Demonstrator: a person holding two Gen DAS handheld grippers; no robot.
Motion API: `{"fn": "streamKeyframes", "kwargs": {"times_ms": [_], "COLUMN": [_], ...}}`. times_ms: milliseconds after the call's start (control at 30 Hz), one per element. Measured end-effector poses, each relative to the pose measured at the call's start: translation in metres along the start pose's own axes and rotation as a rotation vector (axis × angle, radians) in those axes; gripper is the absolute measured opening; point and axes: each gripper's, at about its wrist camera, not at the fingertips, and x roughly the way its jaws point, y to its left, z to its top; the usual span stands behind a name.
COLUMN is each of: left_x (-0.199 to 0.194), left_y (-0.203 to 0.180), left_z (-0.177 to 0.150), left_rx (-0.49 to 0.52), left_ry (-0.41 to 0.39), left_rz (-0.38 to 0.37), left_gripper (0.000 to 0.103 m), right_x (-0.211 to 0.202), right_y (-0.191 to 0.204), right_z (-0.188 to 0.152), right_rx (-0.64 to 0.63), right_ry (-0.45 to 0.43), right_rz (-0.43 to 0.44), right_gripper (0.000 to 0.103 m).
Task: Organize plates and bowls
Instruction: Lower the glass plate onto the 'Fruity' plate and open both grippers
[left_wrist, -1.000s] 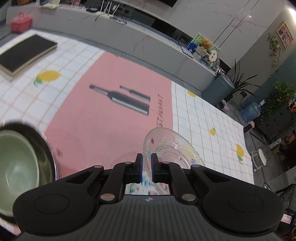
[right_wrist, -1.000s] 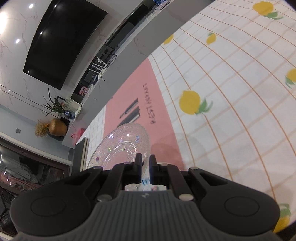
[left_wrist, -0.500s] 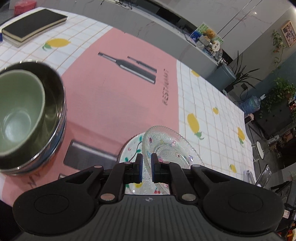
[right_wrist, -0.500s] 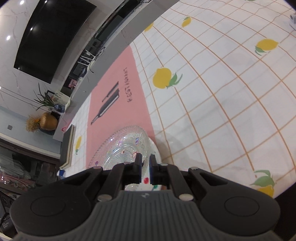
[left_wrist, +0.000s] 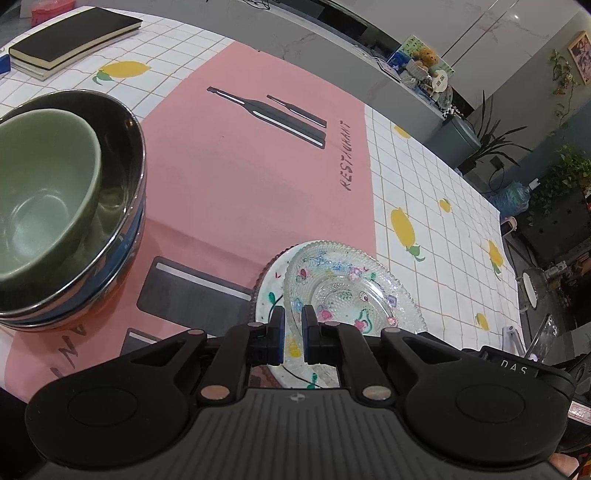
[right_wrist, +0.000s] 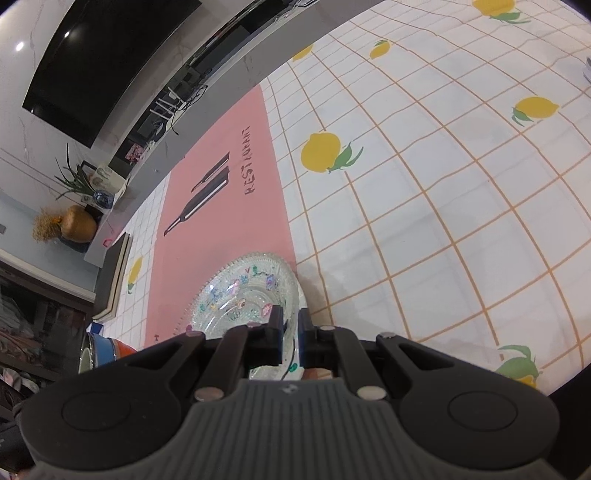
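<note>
Both tools are clamped on the rim of the same glass plate (left_wrist: 354, 291): the left tool (left_wrist: 293, 334) on its near edge, the right tool (right_wrist: 290, 334) on the opposite side. The plate hangs tilted over a painted white plate (left_wrist: 273, 295) near the bench's front edge, beside stacked bowls (left_wrist: 66, 192). This looks like the stacking step; next, level it, lower, release together. Both tools pitch steeply downward.

The pink rectangular placemat (left_wrist: 229, 177) carries the dark hand-lettered word "RESTAURANT" beside a printed knife-and-fork drawing. A black device (left_wrist: 517, 369) at the right edge reads "DAS".
</note>
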Motion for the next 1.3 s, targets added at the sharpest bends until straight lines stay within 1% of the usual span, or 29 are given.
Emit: {"fn": "streamKeyframes", "kwargs": {"times_ms": [233,433,667,767,800,833,900,933,1000,1067,1133,1233,1267,1300], "left_x": [0.002,0.006,0.007,0.006,0.006,0.004,0.000,-0.002,-0.002,0.001,0.005,0.010,0.011,0.012], "left_y": [0.006,0.008,0.012,0.012,0.009,0.007,0.004,0.003,0.001,0.002,0.005,0.011,0.013,0.014], "left_z": [-0.001,-0.002,-0.004,-0.003,-0.002,-0.002,-0.003,-0.003,-0.003,-0.003,-0.003,-0.003,-0.003,-0.003], "left_rx": [-0.017,-0.014,-0.015,-0.011,-0.005,0.005,0.023,0.026,0.032,0.030,0.014,-0.006,-0.012,-0.016], "left_ry": [0.009,0.014,0.023,0.022,0.014,0.002,-0.029,-0.044,-0.060,-0.049,-0.033,-0.005,0.002,0.009], "left_rz": [0.013,0.027,0.033,0.036,0.044,0.059,0.077,0.082,0.089,0.099,0.101,0.084,0.071,0.061], "left_gripper": [0.009,0.009,0.009,0.009,0.009,0.009,0.019,0.026,0.030,0.035,0.035,0.035,0.035,0.035], "right_x": [0.003,0.005,0.004,0.003,0.001,0.000,-0.001,-0.001,0.000,0.003,0.005,0.010,0.011,0.012], "right_y": [0.012,0.021,0.026,0.029,0.030,0.029,0.027,0.026,0.026,0.027,0.028,0.029,0.029,0.029], "right_z": [-0.005,-0.009,-0.014,-0.015,-0.015,-0.015,-0.014,-0.013,-0.012,-0.010,-0.010,-0.013,-0.014,-0.015], "right_rx": [-0.068,-0.142,-0.184,-0.204,-0.210,-0.208,-0.193,-0.187,-0.180,-0.169,-0.165,-0.174,-0.173,-0.169], "right_ry": [-0.002,-0.013,-0.026,-0.040,-0.046,-0.049,-0.053,-0.058,-0.061,-0.055,-0.047,-0.045,-0.044,-0.042], "right_rz": [-0.035,-0.074,-0.099,-0.129,-0.135,-0.136,-0.133,-0.135,-0.147,-0.153,-0.157,-0.163,-0.162,-0.158], "right_gripper": [0.006,0.007,0.006,0.012,0.012,0.015,0.021,0.023,0.024,0.031,0.034,0.034,0.033,0.027]}}
